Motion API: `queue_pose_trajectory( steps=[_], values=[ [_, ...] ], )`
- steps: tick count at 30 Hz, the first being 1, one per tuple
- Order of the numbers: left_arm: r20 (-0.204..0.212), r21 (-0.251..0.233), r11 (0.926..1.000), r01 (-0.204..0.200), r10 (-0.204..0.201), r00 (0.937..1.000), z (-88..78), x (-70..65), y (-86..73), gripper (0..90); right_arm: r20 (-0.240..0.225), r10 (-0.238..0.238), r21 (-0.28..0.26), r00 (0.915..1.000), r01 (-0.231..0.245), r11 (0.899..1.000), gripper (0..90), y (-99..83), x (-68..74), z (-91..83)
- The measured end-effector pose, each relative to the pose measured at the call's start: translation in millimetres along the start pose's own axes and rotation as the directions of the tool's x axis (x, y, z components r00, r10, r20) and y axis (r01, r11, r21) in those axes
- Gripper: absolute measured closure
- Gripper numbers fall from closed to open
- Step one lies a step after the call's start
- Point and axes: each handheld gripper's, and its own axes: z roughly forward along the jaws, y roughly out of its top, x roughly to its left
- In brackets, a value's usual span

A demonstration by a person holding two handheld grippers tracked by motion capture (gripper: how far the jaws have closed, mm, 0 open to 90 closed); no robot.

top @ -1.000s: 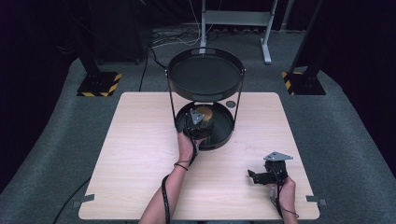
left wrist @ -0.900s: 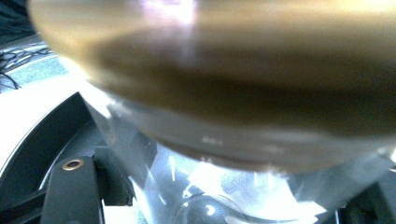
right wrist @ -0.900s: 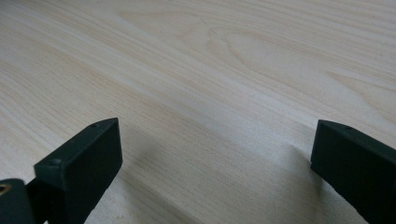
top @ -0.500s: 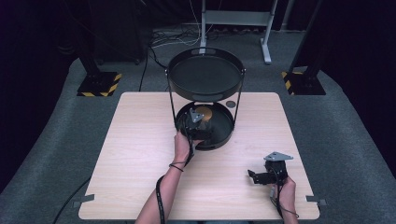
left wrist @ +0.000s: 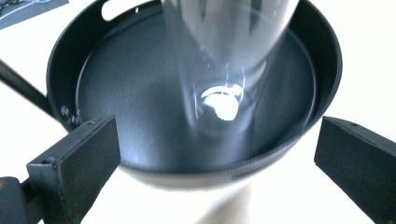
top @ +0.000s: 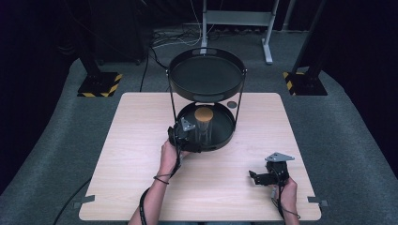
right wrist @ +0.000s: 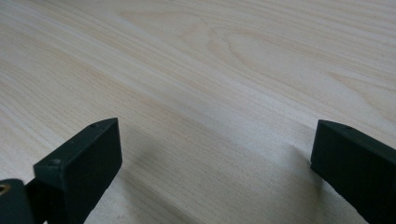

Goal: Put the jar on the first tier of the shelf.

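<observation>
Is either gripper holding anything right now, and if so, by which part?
Nothing is held. The left gripper has just opened, leaving the glass jar standing in the lower tray; the right gripper is open.

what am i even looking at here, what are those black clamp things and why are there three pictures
A person sits at a wooden table and holds a hand-operated gripper in each hand; there is no robot arm. The high view looks down from above. The other two pictures come from small cameras riding on each gripper, looking out between its two black jaws.

On the table stands a black two-tier tray stand. In its lower tray a clear glass jar with a cork-coloured lid stands upright.

The left gripper is at the lower tray's near rim. Its jaws have just been opening; they now stand wide, with the jar ahead of them, not gripped.

The right gripper rests open near the table's right front, holding nothing.
</observation>
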Motion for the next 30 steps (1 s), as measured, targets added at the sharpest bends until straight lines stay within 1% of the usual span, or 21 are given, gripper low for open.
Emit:
queue_pose_trajectory(
  steps=[6,7,8,10,12,14,16,18,20,22,24,26,30],
  values=[
    [-0.033,0.005,1.0,-0.008,0.008,0.9994,-16.8,4.2,-18.3,0.1,0.001,0.0,-0.001,1.0,0.0,1.0,1.3,0.0,0.0,-0.1],
    [-0.036,0.009,1.0,-0.003,0.004,0.9994,-19.6,4.2,-22.6,0.1,0.001,0.001,-0.001,1.0,-0.001,1.0,1.3,-0.1,0.0,-0.2],
    [-0.044,0.016,0.9999,-0.004,0.005,0.999,-22.4,4.2,-27.2,0.1,0.001,0.001,-0.001,1.0,-0.001,1.0,1.3,0.0,-0.1,-0.1],
    [-0.066,0.043,0.9989,-0.017,0.02,0.9976,-27.6,4.0,-37.5,0.1,0.001,0.0,-0.001,1.0,0.0,1.0,1.3,0.0,0.0,-0.1],
    [-0.072,0.057,0.9983,-0.01,0.014,0.9973,-33.3,4.4,-49.1,0.1,0.001,0.001,-0.001,1.0,-0.001,1.0,1.3,0.0,-0.1,-0.1],
    [-0.085,0.064,0.9979,0.0,0.006,0.9963,-40.0,6.0,-60.6,0.1,0.001,0.001,-0.001,1.0,-0.001,1.0,1.3,0.0,0.0,-0.2],
    [-0.094,0.067,0.9976,0.019,-0.013,0.9955,-46.5,7.9,-71.9,0.2,0.001,0.0,-0.001,1.0,0.0,1.0,1.3,0.0,0.0,-0.1],
    [-0.106,0.079,0.9963,0.033,-0.025,0.9941,-52.4,10.2,-82.5,0.1,0.001,-0.001,-0.001,1.0,0.001,1.0,1.3,0.0,0.0,-0.1],
    [-0.124,0.093,0.9944,0.049,-0.038,0.9916,-58.2,12.3,-93.0,0.1,0.001,0.0,-0.001,1.0,0.0,1.0,1.3,0.0,0.2,-0.1],
    [-0.126,0.091,0.9932,0.073,-0.061,0.9902,-63.5,15.1,-103.2,0.2,0.002,-0.001,-0.001,1.0,0.001,1.0,1.3,0.0,0.1,0.0],
    [-0.138,0.096,0.9917,0.086,-0.072,0.9878,-67.8,17.3,-112.4,0.2,0.002,0.0,0.0,1.0,0.0,1.0,1.3,0.0,0.2,0.0],
    [-0.139,0.094,0.9901,0.104,-0.091,0.9861,-71.2,19.0,-120.7,0.1,0.002,0.001,0.001,1.0,-0.001,1.0,1.3,0.0,0.4,0.1],
    [-0.148,0.1,0.9866,0.129,-0.113,0.9824,-76.0,21.4,-134.5,0.1,0.004,0.001,0.001,1.0,-0.001,1.0,1.3,0.0,0.4,0.1]
  ],
)
